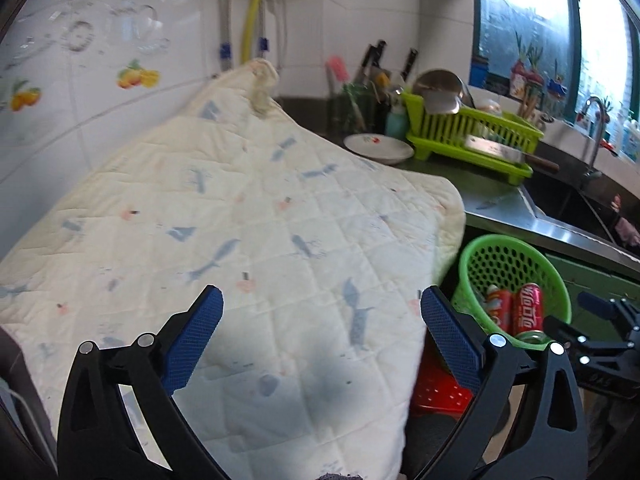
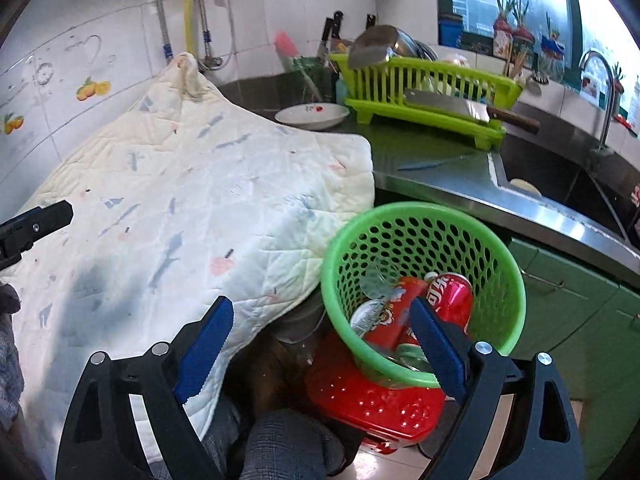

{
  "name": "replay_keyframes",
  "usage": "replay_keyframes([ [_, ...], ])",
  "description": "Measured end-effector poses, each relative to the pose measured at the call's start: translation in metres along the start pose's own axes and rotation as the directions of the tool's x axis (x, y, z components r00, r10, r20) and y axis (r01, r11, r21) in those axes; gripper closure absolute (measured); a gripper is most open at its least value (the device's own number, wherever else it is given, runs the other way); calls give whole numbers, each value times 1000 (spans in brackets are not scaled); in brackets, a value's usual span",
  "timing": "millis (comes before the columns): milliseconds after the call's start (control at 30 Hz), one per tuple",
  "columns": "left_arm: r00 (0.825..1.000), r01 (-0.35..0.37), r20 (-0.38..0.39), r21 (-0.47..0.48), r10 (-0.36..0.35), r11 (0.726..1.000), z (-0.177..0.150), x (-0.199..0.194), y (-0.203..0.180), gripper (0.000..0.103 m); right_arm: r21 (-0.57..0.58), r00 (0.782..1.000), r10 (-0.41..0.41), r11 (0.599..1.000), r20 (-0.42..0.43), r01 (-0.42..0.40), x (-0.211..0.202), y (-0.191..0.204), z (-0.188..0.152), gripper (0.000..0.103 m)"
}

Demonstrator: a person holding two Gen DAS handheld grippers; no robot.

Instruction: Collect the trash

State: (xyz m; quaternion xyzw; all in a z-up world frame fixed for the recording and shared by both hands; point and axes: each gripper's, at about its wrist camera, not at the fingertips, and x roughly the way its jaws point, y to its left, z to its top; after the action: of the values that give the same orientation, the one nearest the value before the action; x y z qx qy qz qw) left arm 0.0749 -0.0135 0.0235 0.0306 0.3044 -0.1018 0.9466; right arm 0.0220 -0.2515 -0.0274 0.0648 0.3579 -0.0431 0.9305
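Observation:
A green perforated basket stands on a red plastic stool beside the counter. Inside it lie a red cola can and a second red can, along with clear plastic scraps. My right gripper is open above the basket's near rim and the cloth's edge, with nothing between its fingers. My left gripper hangs open over a quilted cloth, also holding nothing. In the left wrist view the basket and its cans sit at the lower right.
The quilted cloth covers a bulky surface on the left. On the steel counter stand a green dish rack with a cleaver, a white plate and a knife block. A sink lies to the right. A person's knee is below.

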Motion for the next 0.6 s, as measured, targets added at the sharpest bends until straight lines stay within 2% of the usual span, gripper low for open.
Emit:
replay_keyframes([
  [233, 998, -47, 34, -36, 48, 998, -21, -23, 17, 5, -37, 997, 3, 999, 75, 0, -28, 17, 5, 16],
  [300, 997, -65, 42, -41, 66, 997, -24, -27, 20, 5, -41, 996, 7, 999, 93, -3, -34, 21, 6, 12],
  [400, 997, -60, 51, -48, 63, 997, -27, -34, 23, 5, -49, 994, 10, 999, 107, -4, -40, 27, 6, 12],
  [600, 992, -96, 74, -38, 99, 995, -31, -40, 21, 5, -53, 994, 15, 999, 110, -9, -43, 31, 4, 10],
])
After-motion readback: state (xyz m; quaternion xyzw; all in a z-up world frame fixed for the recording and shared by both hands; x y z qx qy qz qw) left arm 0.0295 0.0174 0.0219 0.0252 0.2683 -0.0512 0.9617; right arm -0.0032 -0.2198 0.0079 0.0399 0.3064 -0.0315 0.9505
